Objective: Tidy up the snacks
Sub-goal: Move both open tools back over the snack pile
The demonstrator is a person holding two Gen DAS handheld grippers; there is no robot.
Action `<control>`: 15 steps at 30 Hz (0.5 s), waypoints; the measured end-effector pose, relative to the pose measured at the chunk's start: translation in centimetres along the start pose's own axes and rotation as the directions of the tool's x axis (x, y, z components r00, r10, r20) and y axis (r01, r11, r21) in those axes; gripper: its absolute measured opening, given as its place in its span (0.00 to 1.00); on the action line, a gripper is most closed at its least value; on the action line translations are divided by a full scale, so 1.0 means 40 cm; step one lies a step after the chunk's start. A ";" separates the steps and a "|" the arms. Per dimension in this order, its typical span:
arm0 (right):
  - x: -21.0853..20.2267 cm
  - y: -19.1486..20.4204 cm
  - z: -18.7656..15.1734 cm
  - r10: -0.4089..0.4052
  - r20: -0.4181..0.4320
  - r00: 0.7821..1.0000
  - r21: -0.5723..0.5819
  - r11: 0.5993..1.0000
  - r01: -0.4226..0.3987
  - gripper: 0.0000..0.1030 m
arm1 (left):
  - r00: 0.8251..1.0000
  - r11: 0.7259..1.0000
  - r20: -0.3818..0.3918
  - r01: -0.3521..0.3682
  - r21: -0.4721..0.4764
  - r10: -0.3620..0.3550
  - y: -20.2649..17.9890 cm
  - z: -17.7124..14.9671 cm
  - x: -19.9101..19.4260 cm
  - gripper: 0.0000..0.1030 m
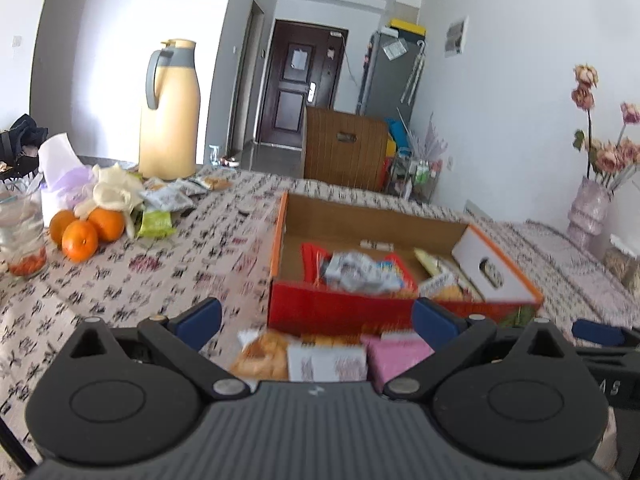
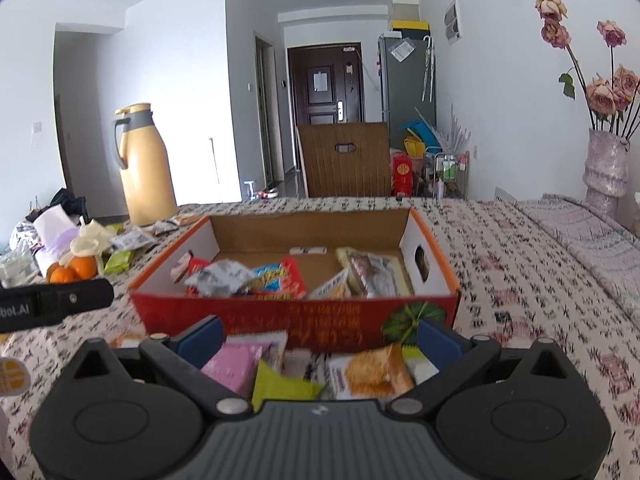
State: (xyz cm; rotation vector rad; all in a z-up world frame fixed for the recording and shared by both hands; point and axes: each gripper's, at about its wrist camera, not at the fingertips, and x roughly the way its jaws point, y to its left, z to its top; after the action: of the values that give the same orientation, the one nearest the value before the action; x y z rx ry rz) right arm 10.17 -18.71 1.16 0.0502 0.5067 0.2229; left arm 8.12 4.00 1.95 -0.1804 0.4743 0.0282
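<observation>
Both grippers hang low over the patterned tablecloth [image 2: 520, 264], just in front of the red cardboard box [image 2: 296, 316], and both are spread wide with nothing between the pads. The left gripper [image 1: 316, 316] looks down on a biscuit packet [image 1: 262, 354], a white-wrapped snack [image 1: 326, 360] and a pink packet [image 1: 394, 354] lying against the box's near wall; the right gripper [image 2: 318, 338] faces the same pile and also sees a lime-green packet [image 2: 280, 386] and a cracker packet [image 2: 376, 370]. Inside the box a heap of wrappers [image 2: 280, 276] is already stowed, so the job looks partly done, with more snack packets [image 1: 168, 200] left of the box, beside the oranges [image 1: 86, 232] and in front of the yellow thermos jug [image 1: 170, 112]. The risks from here, as I judge them: these packets overlap, so a closing pinch may catch two at once or slide off slick foil; crackers could crush under a hard squeeze; and the two tools sit near each other, so reaching for the same packet could knock them together or shove the box away.
</observation>
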 end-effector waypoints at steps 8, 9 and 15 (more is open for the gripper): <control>-0.016 0.025 -0.076 0.005 -0.063 0.998 -0.026 1.000 -0.007 1.00 | 0.998 0.999 -0.054 0.018 0.028 -0.017 0.028 -0.073 -0.025 1.00; -0.017 0.028 -0.085 0.005 -0.070 0.998 -0.028 1.000 -0.007 1.00 | 0.998 0.999 -0.060 0.022 0.030 -0.021 0.029 -0.079 -0.026 1.00; -0.009 0.040 -0.131 0.021 -0.119 0.993 -0.028 0.999 -0.025 0.70 | 0.995 1.000 -0.096 0.013 0.021 -0.011 0.049 -0.104 -0.015 1.00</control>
State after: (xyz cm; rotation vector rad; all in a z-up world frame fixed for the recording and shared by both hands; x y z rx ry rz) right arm 6.99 -17.26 -3.06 0.0143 0.6210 0.2568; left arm 5.56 5.19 -1.76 -0.1638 0.5694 0.0026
